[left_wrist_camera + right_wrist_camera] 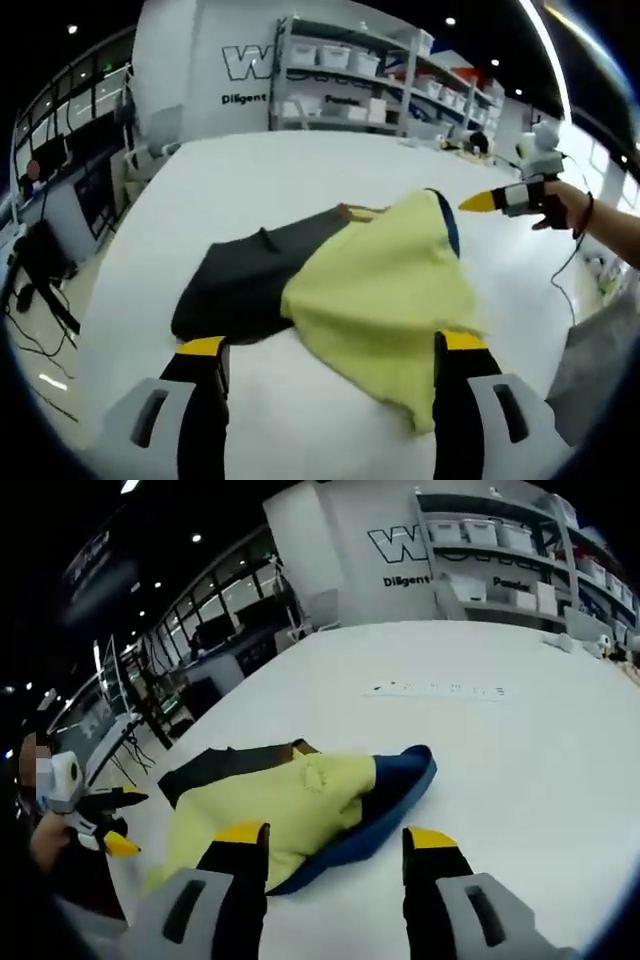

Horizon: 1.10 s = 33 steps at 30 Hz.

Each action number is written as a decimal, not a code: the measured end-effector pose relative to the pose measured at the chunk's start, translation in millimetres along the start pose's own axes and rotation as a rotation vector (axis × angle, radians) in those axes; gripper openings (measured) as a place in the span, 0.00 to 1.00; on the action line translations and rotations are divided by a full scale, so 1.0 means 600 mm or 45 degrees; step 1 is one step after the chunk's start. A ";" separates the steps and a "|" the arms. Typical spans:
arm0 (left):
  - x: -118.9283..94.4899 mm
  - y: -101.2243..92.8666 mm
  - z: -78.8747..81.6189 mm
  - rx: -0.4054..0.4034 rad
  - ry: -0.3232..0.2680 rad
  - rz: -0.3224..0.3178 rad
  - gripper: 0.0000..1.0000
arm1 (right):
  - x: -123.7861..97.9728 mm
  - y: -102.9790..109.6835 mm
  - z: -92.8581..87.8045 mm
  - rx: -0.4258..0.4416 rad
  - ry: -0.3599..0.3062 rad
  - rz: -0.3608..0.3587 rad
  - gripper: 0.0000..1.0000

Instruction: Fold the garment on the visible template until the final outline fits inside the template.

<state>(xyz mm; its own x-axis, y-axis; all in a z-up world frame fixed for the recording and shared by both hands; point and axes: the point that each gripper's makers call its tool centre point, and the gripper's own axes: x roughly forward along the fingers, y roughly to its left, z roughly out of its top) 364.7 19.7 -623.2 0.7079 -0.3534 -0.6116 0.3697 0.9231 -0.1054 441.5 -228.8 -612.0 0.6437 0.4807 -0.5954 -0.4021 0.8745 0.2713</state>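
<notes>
Bare white table (250,190) left open on all sides of the yellow garment (385,290), dark template (240,285) covered in part by it, shelving (380,80) set well beyond the far table edge

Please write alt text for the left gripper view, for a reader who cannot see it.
A yellow garment lies crumpled on a white table, partly covering a dark template. The left gripper hangs near it with jaws open and empty. The right gripper, held by a hand, points in from the right.
</notes>
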 end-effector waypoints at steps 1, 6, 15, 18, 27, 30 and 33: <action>-0.002 -0.005 -0.003 0.008 0.002 -0.001 0.84 | -0.002 0.008 -0.007 -0.003 0.003 0.010 0.49; -0.009 -0.023 -0.025 0.044 0.038 -0.021 0.82 | -0.002 0.022 -0.026 0.005 0.027 0.037 0.46; -0.019 -0.063 -0.057 -0.020 0.058 -0.117 0.72 | 0.009 0.031 -0.050 0.027 0.048 0.063 0.37; -0.017 -0.071 -0.073 -0.007 0.100 -0.137 0.64 | 0.016 0.034 -0.055 0.041 0.052 0.074 0.33; -0.007 -0.084 -0.115 -0.060 0.214 -0.170 0.39 | 0.039 0.026 -0.072 0.080 0.036 0.048 0.15; -0.002 -0.083 -0.111 -0.034 0.205 -0.170 0.34 | 0.047 0.025 -0.078 0.109 0.031 0.048 0.11; -0.010 -0.091 -0.112 -0.029 0.214 -0.181 0.29 | 0.054 0.025 -0.081 0.097 0.033 0.038 0.08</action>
<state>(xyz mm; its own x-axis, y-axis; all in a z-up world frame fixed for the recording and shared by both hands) 300.0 -18.2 -666.8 0.5383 -0.4520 -0.7113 0.4440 0.8695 -0.2165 425.0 -203.4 -663.9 0.6149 0.5054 -0.6054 -0.3693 0.8628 0.3453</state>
